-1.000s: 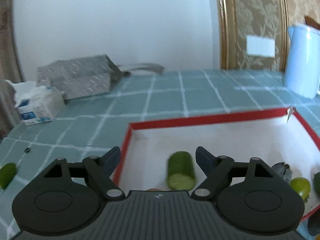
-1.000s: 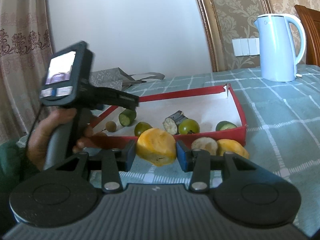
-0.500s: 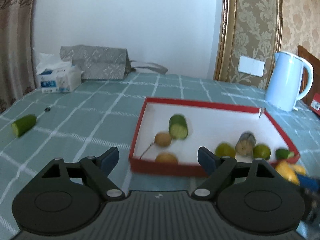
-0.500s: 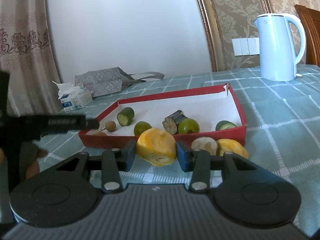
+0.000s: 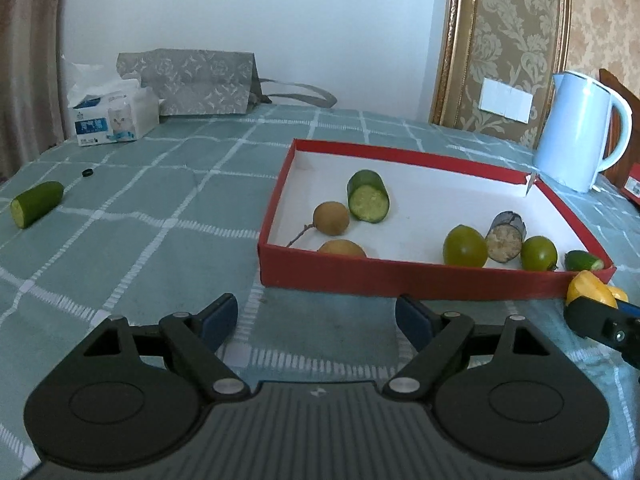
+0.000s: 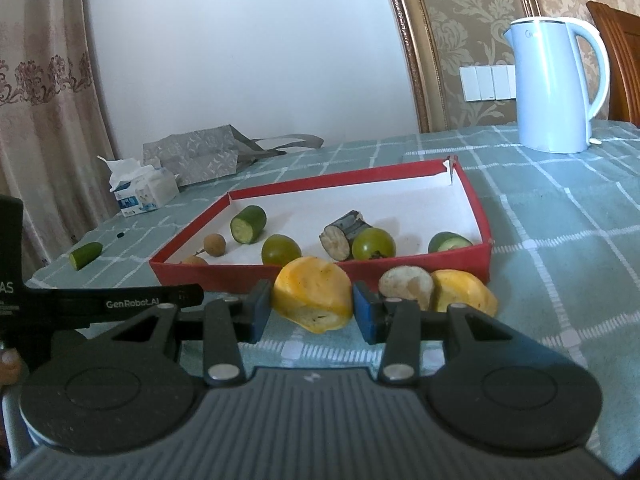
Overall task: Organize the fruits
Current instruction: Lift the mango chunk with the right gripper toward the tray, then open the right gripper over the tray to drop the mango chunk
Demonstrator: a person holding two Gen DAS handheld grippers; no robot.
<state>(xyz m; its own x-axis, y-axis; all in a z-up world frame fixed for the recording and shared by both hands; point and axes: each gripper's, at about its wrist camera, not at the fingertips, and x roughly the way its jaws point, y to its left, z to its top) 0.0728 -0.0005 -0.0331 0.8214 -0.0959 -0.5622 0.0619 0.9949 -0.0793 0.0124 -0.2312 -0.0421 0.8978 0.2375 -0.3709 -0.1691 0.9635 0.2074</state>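
Right wrist view: left gripper (image 6: 116,302) body reads "GenRobot.AI".

Your left gripper (image 5: 316,320) hangs above the checked tabletop (image 5: 160,240), jaws wide apart with nothing between them, just short of the red tray (image 5: 400,276). Inside the tray you see a cut cucumber piece (image 5: 368,196), two brown round fruits (image 5: 330,218), two green round fruits (image 5: 465,246) flanking a dark-skinned stub (image 5: 505,236), and a small cucumber end (image 5: 582,261). A second cucumber piece (image 5: 37,203) lies far left on the tabletop. Behind stand a tissue box (image 5: 116,118), a grey bag (image 5: 196,82) and a pale blue kettle (image 5: 576,132).
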